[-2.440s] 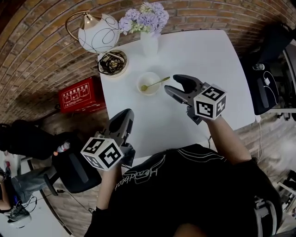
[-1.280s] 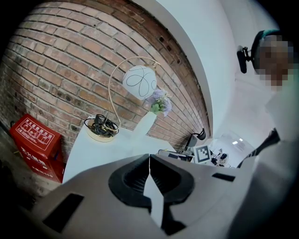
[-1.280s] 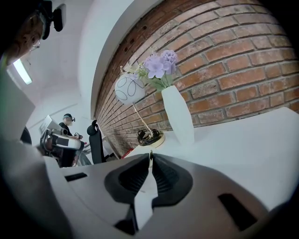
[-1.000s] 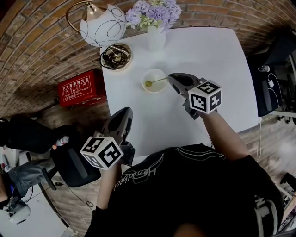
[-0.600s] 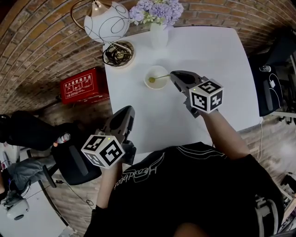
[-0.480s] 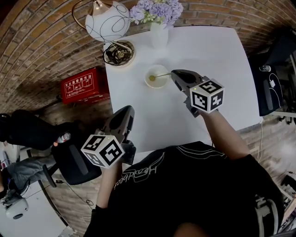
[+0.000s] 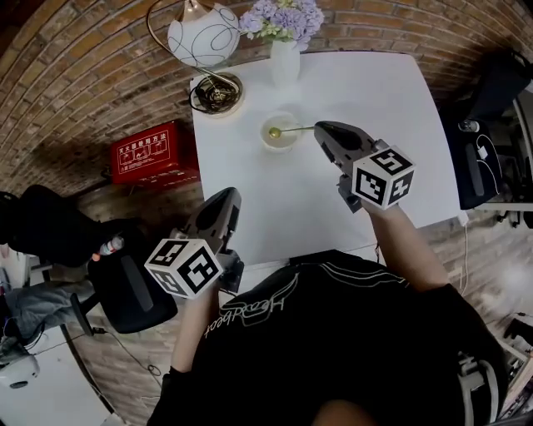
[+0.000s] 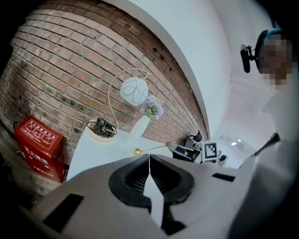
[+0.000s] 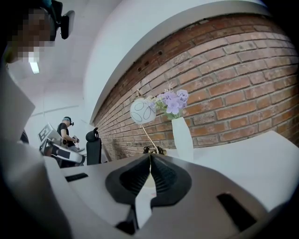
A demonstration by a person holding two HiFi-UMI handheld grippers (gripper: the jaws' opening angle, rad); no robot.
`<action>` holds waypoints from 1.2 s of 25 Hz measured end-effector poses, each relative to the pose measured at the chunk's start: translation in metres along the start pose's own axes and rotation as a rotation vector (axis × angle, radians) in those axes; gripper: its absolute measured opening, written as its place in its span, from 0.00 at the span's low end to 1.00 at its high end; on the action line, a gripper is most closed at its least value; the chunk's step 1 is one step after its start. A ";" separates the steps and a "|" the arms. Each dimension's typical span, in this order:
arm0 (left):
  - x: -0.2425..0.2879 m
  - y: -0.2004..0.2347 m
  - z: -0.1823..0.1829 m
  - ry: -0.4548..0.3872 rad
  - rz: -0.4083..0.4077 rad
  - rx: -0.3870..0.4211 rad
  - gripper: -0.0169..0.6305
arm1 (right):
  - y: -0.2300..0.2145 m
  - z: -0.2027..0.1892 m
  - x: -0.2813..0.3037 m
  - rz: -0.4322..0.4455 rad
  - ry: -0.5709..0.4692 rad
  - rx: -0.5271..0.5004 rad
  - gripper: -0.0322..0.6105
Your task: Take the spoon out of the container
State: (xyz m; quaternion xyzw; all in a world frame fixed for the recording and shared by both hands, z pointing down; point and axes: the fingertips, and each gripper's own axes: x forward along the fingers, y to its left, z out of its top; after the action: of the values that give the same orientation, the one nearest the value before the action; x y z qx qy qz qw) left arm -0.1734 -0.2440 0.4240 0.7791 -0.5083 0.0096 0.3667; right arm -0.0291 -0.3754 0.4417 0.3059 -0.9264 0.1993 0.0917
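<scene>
The right hand-held gripper (image 7: 321,127) is clamped shut on the handle of the slim gold metal spoon (image 7: 290,130); the left hand-held gripper (image 7: 226,200), jaws pressed together on nothing, hangs well apart at the near left edge. Beyond the small round white container (image 7: 268,145) stand a white vase of lilac flowers (image 7: 285,62) and a globe lamp's cable-filled base (image 7: 218,93), neither blocking the spoon, on a white counter (image 7: 375,83) against a brick wall (image 7: 416,25), a red box (image 7: 150,154) beside it. The spoon lies about level, pointing toward the person's left from the jaws, its bowl over the container.
</scene>
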 end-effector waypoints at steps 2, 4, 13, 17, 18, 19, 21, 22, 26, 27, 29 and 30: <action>-0.006 -0.006 0.000 -0.009 -0.008 0.010 0.04 | 0.008 0.006 -0.012 -0.009 -0.011 -0.018 0.05; -0.013 -0.013 0.000 -0.019 -0.015 0.017 0.04 | 0.017 0.012 -0.026 -0.013 -0.024 -0.033 0.05; -0.041 -0.048 0.000 -0.062 -0.056 0.090 0.04 | 0.078 0.029 -0.092 0.031 -0.104 -0.070 0.05; -0.056 -0.063 -0.002 -0.081 -0.077 0.143 0.03 | 0.105 0.028 -0.114 0.055 -0.134 -0.080 0.05; -0.060 -0.067 -0.003 -0.087 -0.085 0.155 0.04 | 0.111 0.027 -0.119 0.059 -0.141 -0.082 0.05; -0.063 -0.071 -0.003 -0.093 -0.093 0.168 0.04 | 0.116 0.025 -0.124 0.061 -0.144 -0.085 0.05; -0.068 -0.078 -0.005 -0.102 -0.102 0.198 0.04 | 0.125 0.022 -0.132 0.062 -0.142 -0.092 0.05; -0.071 -0.080 -0.006 -0.104 -0.101 0.214 0.04 | 0.129 0.019 -0.135 0.062 -0.140 -0.092 0.05; -0.082 -0.086 -0.015 -0.106 -0.082 0.278 0.04 | 0.143 0.008 -0.148 0.060 -0.129 -0.084 0.05; -0.085 -0.087 -0.017 -0.105 -0.083 0.286 0.04 | 0.146 0.006 -0.150 0.059 -0.127 -0.084 0.05; -0.090 -0.089 -0.019 -0.109 -0.089 0.282 0.04 | 0.152 0.003 -0.155 0.055 -0.122 -0.087 0.05; -0.092 -0.089 -0.019 -0.114 -0.092 0.277 0.04 | 0.155 0.002 -0.156 0.053 -0.118 -0.089 0.05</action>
State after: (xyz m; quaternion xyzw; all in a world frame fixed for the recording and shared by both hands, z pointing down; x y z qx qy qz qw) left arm -0.1396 -0.1411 0.3521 0.8439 -0.4861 0.0186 0.2261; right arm 0.0016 -0.1797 0.3462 0.2879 -0.9460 0.1418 0.0450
